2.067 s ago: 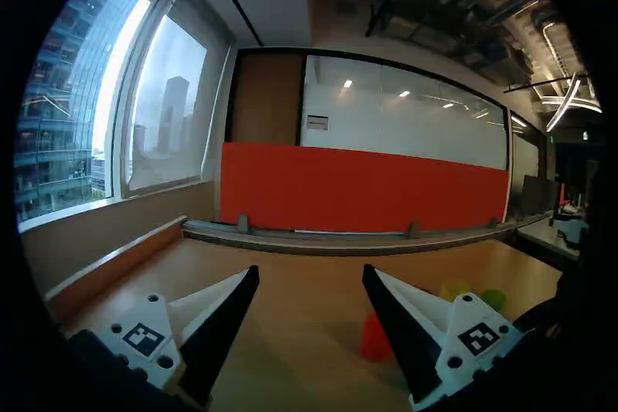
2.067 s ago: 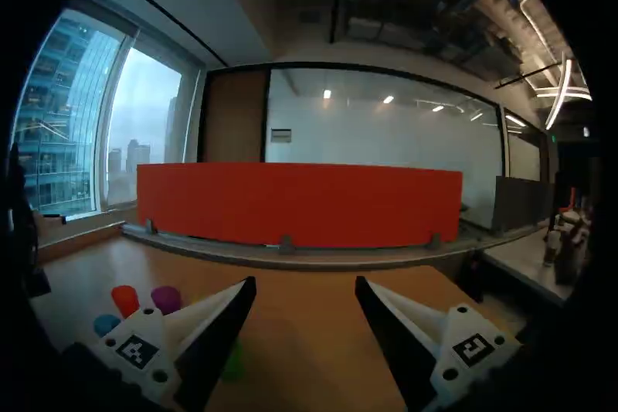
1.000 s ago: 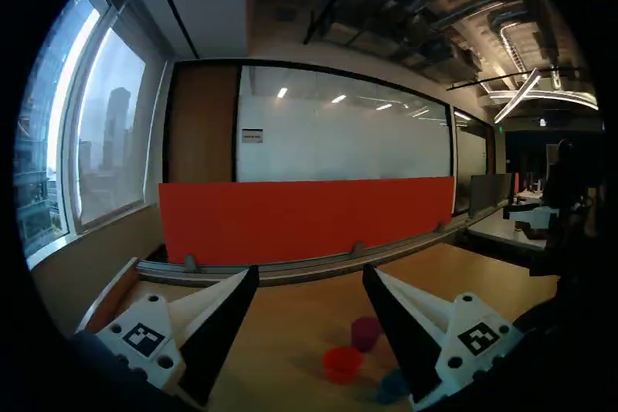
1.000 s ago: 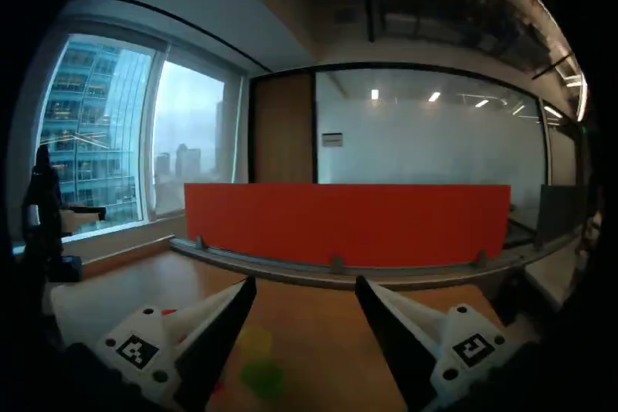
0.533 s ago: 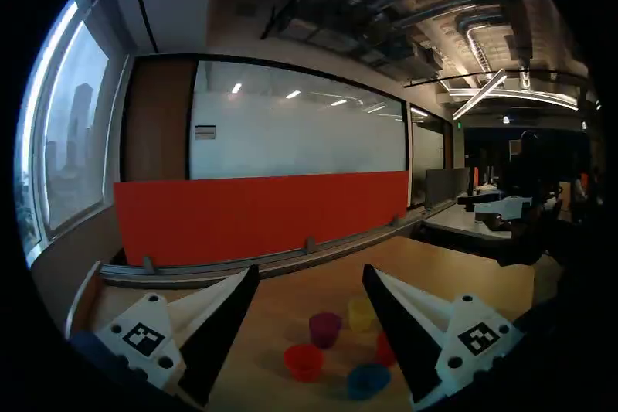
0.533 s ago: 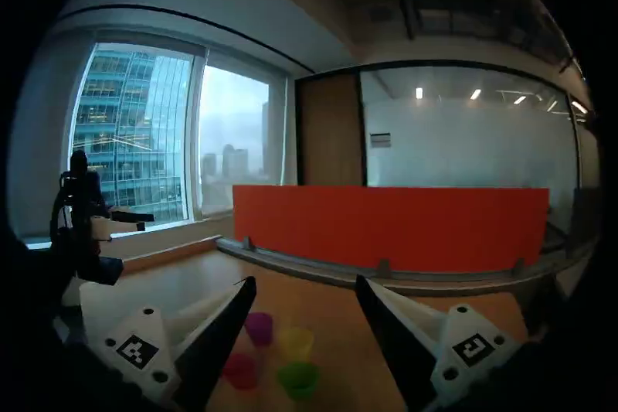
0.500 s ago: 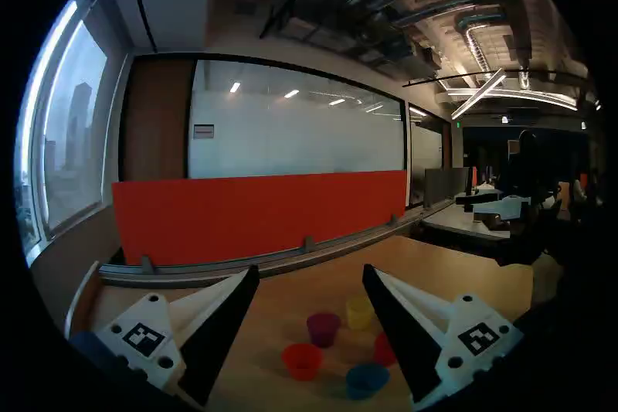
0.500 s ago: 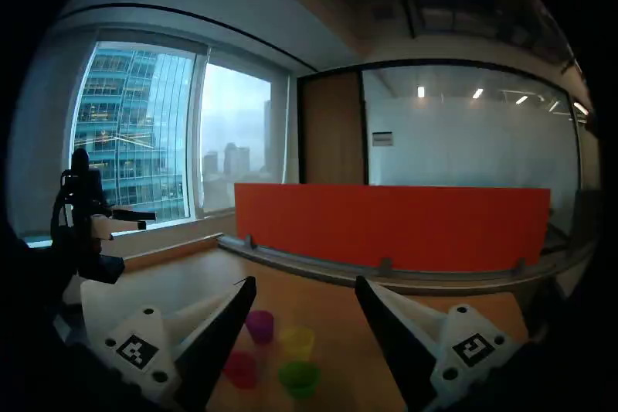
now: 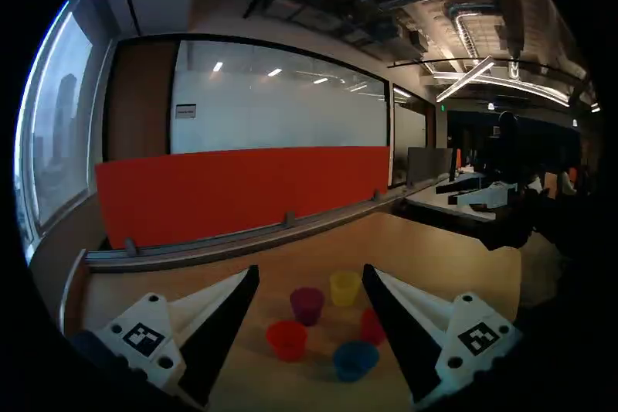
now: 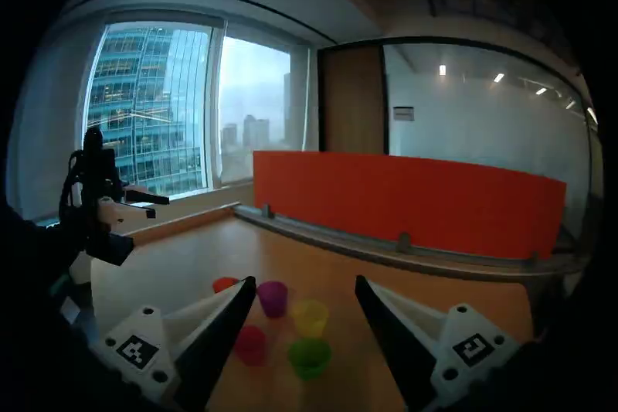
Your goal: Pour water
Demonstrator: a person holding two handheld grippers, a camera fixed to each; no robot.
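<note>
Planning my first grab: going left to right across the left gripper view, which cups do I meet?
Orange-red plastic cup, purple plastic cup, yellow plastic cup, dark red plastic cup.

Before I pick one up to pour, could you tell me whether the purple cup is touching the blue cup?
Apart. The left gripper view shows bare table between the purple cup and the blue cup.

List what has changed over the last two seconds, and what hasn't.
The left gripper swung to its right, away from the window, bringing the purple cup, yellow cup, orange cup and blue cup between its fingers. The right gripper swung left, toward the window, putting the green cup between its fingers. Nothing was gripped or released. Both grippers stay open and empty.
</note>
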